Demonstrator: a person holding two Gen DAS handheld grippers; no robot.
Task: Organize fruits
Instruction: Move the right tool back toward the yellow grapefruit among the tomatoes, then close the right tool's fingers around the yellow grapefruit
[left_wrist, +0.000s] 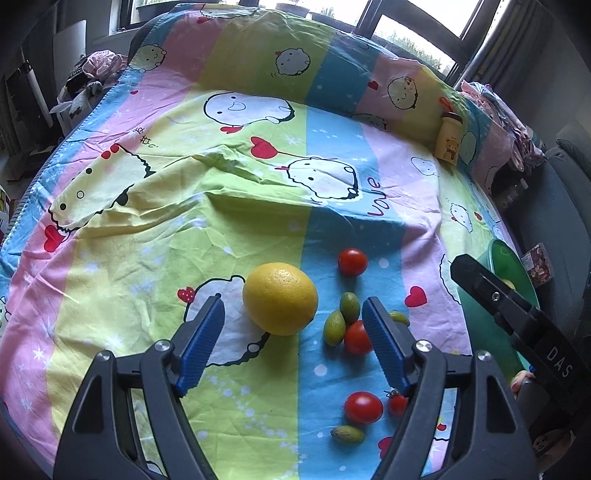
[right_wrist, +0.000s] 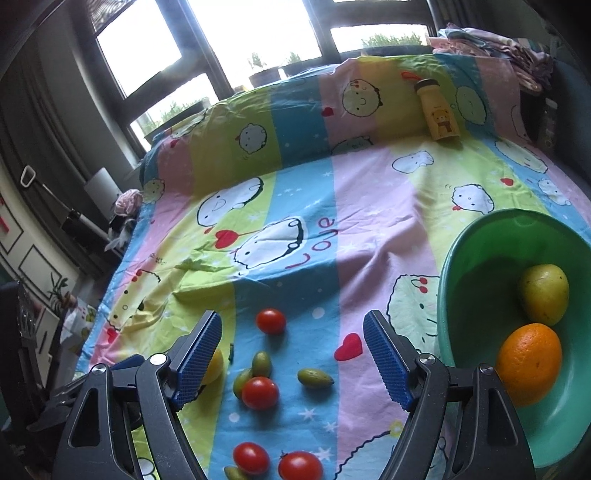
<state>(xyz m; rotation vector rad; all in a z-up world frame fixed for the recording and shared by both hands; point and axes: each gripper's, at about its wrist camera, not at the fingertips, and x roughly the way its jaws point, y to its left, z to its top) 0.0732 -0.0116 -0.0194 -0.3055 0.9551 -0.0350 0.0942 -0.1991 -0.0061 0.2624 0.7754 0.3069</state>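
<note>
A large yellow citrus fruit (left_wrist: 280, 298) lies on the striped cartoon sheet (left_wrist: 184, 229), just ahead of my open, empty left gripper (left_wrist: 293, 314). Red cherry tomatoes (left_wrist: 352, 261) and small green olive-like fruits (left_wrist: 349, 307) lie scattered to its right. In the right wrist view the same tomatoes (right_wrist: 270, 321) and green fruits (right_wrist: 315, 377) lie between and ahead of my open, empty right gripper (right_wrist: 293, 328). A green bowl (right_wrist: 480, 236) at the right holds an orange (right_wrist: 529, 363) and a yellow-green fruit (right_wrist: 543, 293). The right gripper body (left_wrist: 517, 314) shows in the left wrist view before the bowl (left_wrist: 476, 306).
A yellow bottle with a bear print (left_wrist: 447, 136) stands by the raised, sheet-covered back edge; it also shows in the right wrist view (right_wrist: 439, 114). Piled clothes (right_wrist: 491, 44) lie at the far right. Windows run behind. The bed drops off at the left edge.
</note>
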